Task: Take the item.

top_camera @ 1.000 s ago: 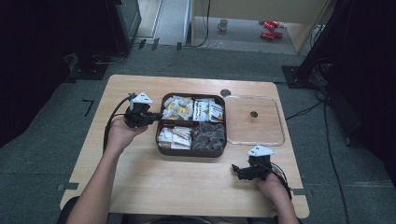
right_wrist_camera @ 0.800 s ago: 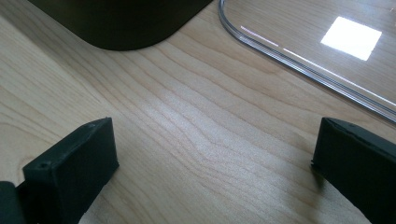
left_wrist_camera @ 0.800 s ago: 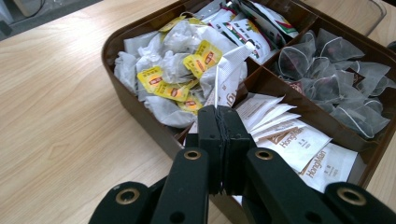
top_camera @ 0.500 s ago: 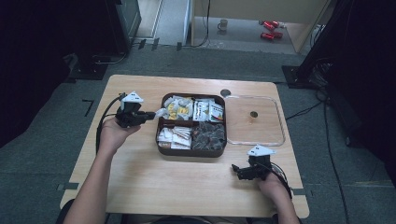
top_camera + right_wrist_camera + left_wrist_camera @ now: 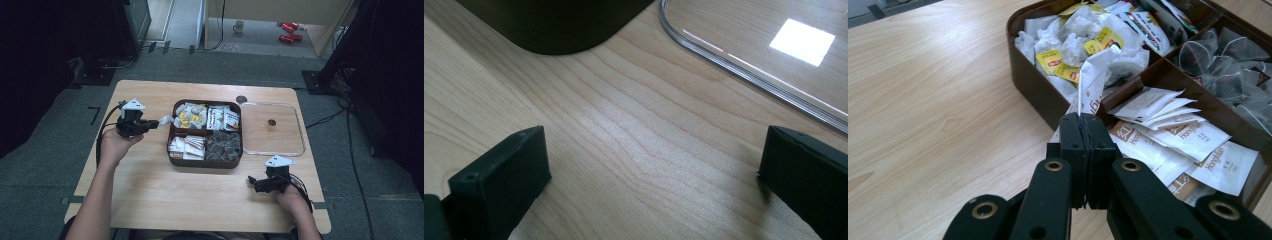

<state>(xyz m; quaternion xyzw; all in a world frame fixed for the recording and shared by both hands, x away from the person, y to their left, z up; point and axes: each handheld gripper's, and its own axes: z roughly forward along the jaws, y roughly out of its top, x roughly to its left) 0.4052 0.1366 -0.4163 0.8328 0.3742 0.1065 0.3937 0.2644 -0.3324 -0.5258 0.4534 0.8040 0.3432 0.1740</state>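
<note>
A brown tray (image 5: 172,143) with four compartments of tea bags and sachets sits mid-table. My left gripper (image 5: 152,125) hovers just left of the tray, shut on a white tea sachet (image 5: 166,120). In the left gripper view the sachet (image 5: 1095,80) sticks up from between the closed jaws, over the tray's edge (image 5: 1034,85). My right gripper (image 5: 256,184) rests low on the table near the front right, open, with bare wood between its fingers (image 5: 509,175).
A clear lid (image 5: 295,131) with a small round knob lies right of the tray; its rim (image 5: 744,65) shows in the right gripper view. A dark round mark (image 5: 241,99) sits on the table behind the tray. Bare wood lies left and front.
My left gripper has drawn away from the tray's upper-left compartment toward the left, carrying the white sachet. The right gripper has stayed put.
</note>
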